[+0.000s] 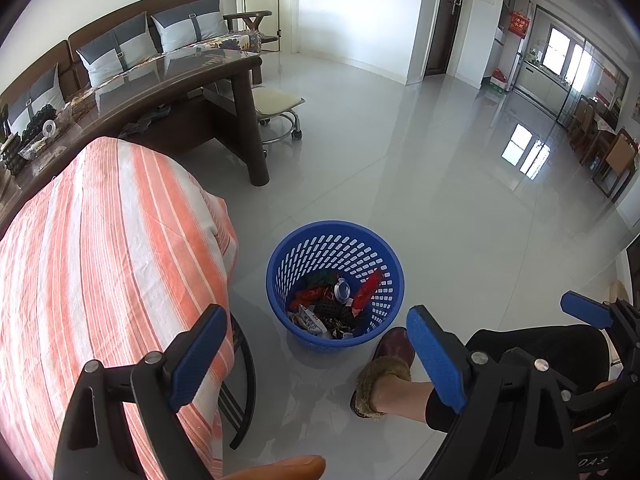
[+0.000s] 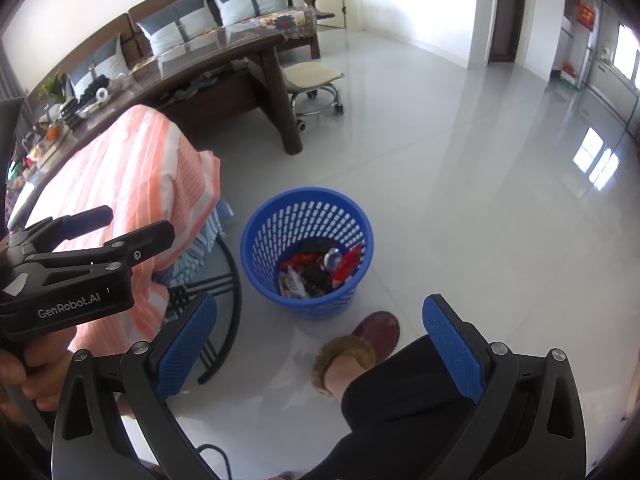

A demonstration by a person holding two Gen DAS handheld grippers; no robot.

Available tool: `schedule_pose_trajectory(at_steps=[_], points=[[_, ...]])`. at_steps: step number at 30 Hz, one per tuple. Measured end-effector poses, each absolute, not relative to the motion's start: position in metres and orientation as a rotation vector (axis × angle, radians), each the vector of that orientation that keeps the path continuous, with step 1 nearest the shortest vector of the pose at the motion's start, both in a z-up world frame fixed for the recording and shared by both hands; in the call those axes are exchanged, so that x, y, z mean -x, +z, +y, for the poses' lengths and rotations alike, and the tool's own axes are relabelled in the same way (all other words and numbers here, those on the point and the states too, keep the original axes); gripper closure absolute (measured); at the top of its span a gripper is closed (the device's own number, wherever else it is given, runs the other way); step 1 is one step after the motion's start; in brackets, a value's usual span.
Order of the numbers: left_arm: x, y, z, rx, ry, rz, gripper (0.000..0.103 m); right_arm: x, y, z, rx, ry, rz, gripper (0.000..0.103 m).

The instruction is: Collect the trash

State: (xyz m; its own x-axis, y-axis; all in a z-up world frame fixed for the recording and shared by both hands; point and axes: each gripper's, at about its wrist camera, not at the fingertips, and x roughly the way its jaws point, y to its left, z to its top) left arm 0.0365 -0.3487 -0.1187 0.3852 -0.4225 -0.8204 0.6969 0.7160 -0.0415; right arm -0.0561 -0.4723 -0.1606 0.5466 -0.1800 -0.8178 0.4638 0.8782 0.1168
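The clearest lettering is "GenRobot.AI" in pale letters on the black side of the left gripper — it shows in the right wrist view. In the left wrist view, the letters "DAS" stand in white on dark cloth at the bottom right edge; whatever comes before them is cut off. A red hanging sign by the far doorway carries gold characters — too small to read. The wrappers in the blue basket have printing on them, but none of it can be made out in either view.
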Motion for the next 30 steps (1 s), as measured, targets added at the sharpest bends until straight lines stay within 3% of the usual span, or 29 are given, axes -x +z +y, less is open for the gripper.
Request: schedule_pose_trajectory(at_steps=[30], points=[[-0.0364,-0.1233,-0.3507,-0.342,-0.733,0.938,0.010,0.0567,-0.1644,-0.4691,-0.352,-0.388,0.929,0.000]])
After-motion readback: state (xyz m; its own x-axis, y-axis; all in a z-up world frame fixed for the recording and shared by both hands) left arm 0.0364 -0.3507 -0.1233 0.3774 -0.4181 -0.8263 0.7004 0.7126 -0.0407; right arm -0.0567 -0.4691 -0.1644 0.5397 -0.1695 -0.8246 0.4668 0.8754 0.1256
